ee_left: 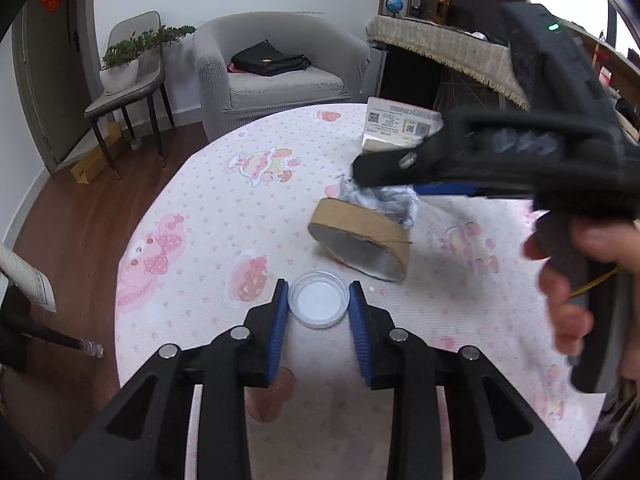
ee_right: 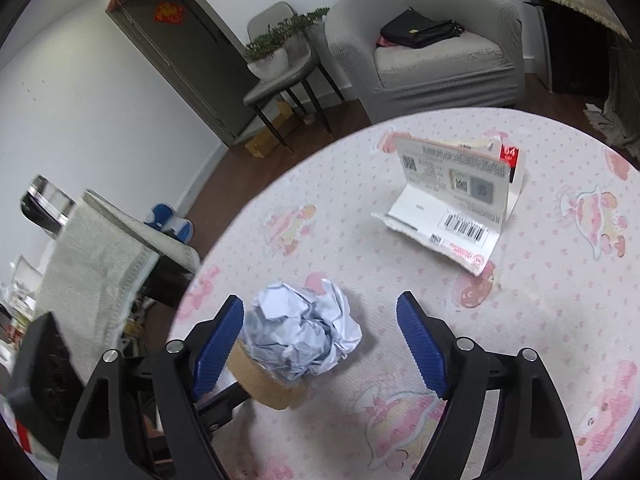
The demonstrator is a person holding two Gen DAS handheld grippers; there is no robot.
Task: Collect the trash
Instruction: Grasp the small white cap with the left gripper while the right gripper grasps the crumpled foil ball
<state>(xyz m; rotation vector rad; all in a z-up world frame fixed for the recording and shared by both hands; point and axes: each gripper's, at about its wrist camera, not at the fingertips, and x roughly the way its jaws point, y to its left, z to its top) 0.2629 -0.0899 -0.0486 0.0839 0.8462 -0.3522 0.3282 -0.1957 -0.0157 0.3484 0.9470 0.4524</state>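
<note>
While barcoded torn carton (ee_right: 460,196) stands, "64" readable

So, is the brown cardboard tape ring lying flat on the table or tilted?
Tilted. The brown cardboard tape ring rests on its lower edge, its far side propped against the crumpled white paper ball.

Tablecloth (ee_left: 224,216): white ground, small pink hearts throughout, larger pink cartoon figures at intervals. Left gripper (ee_left: 318,304): black frame, blue ribbed pads, silver pins. Right gripper (ee_right: 320,344): same black and blue. Plastic lid (ee_left: 318,299): clear rim, white centre. Cardboard ring (ee_left: 360,236): brown outside, grey-white inside. Crumpled paper (ee_right: 304,332): white with pale blue-grey shading. Opened carton (ee_right: 452,196): white, black print and barcode, red panel and red trim. Armchair (ee_right: 432,44): grey, fine check. Handbag (ee_right: 416,32): black. Floor (ee_left: 72,232): dark reddish-brown wood.
</note>
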